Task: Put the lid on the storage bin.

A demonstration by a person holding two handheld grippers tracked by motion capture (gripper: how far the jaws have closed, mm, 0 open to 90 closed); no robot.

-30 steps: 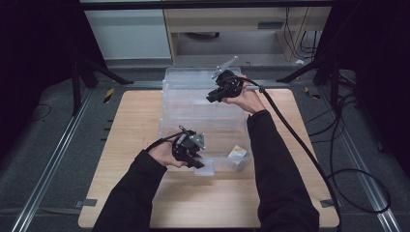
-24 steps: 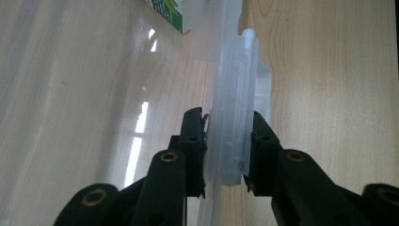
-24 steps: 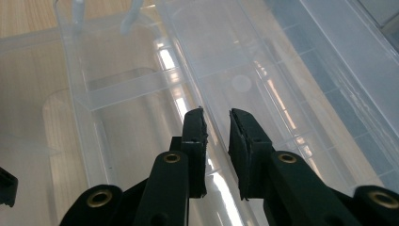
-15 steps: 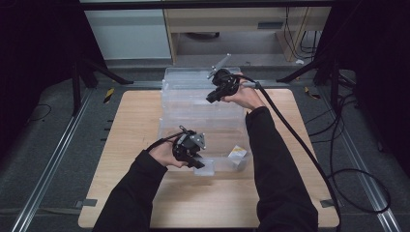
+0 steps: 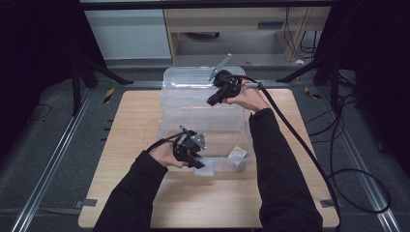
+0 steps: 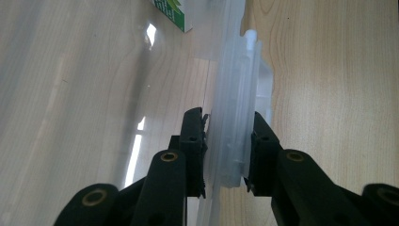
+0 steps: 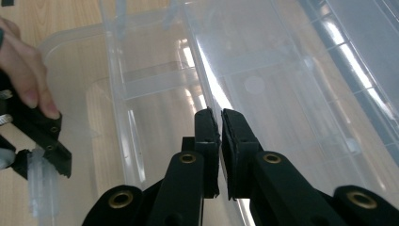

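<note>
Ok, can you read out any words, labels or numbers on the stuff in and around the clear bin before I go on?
No text can be read.
Small carton inside the clear plastic bin: green and white print, too small to read in the high view.
The same carton's corner in the left gripper view: a cut-off fragment of pale lettering on green, not legible.
Bin walls and rim: no label or marking visible.

A light wooden table (image 5: 121,145) stands on a grey floor (image 5: 43,159) between metal rails; on it rests a clear plastic box (image 5: 208,126), its lid (image 5: 193,79) raised at the far side; black cables (image 5: 348,188) trail across the floor at the right.
</note>
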